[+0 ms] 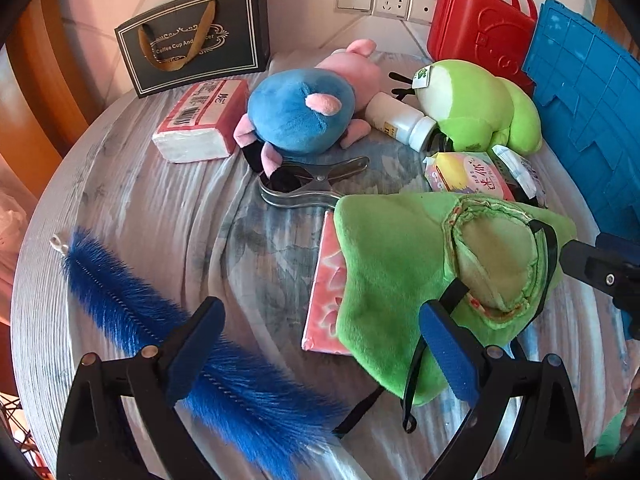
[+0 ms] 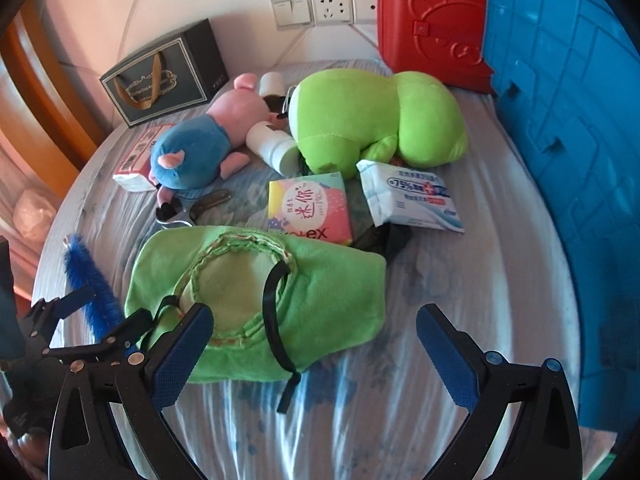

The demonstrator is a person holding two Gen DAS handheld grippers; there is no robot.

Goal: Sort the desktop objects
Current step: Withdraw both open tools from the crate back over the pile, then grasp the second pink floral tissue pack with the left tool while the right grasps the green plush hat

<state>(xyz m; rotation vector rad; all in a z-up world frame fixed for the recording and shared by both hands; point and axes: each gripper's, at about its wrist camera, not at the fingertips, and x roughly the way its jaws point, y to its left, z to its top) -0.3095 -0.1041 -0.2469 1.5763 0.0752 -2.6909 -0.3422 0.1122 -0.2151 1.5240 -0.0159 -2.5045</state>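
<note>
From my left wrist camera the green hat (image 1: 404, 280) covers most of the pink packet (image 1: 326, 292), and my own left fingers (image 1: 192, 344) hide part of the blue brush (image 1: 120, 300) near the tabletop's left edge. The blue crate (image 2: 580, 140) at the right edge runs out of both pictures. The black object (image 2: 386, 238) under the Kotex pack (image 2: 310, 208) is too hidden to name, and the wipes' (image 2: 412, 198) small print is unreadable.
</note>
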